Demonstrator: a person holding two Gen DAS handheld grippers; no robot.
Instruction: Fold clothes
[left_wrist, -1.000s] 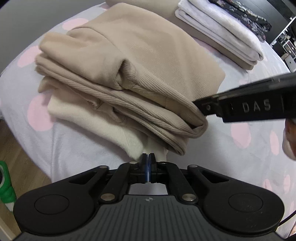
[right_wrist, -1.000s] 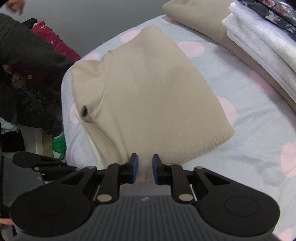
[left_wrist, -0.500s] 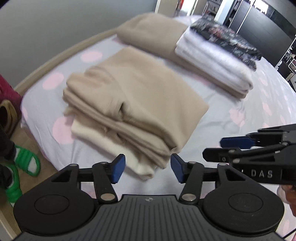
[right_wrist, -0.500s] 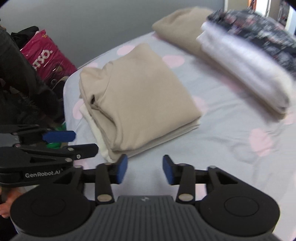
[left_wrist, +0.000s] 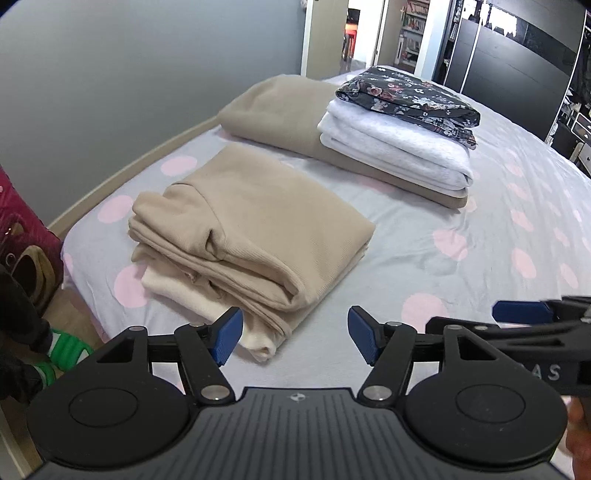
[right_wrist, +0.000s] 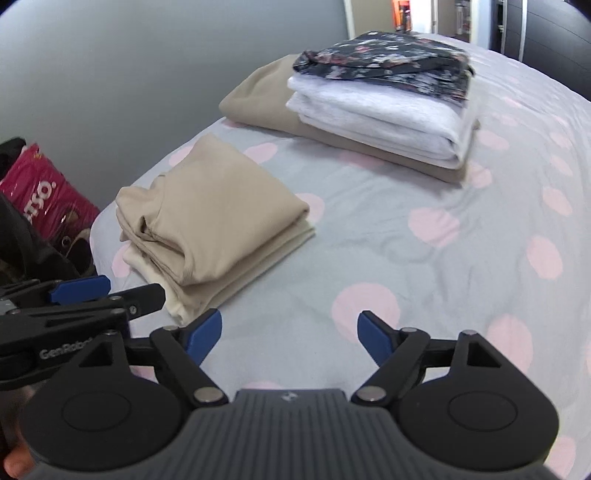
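Left wrist: claws spread, beige garment (left_wrist: 258, 221) folded.

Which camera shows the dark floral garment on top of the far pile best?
The left wrist view: the floral garment is sharp there, its printed flowers and folded edges distinct atop the white folded clothes. In the right wrist view the floral garment is fully visible but blurred.
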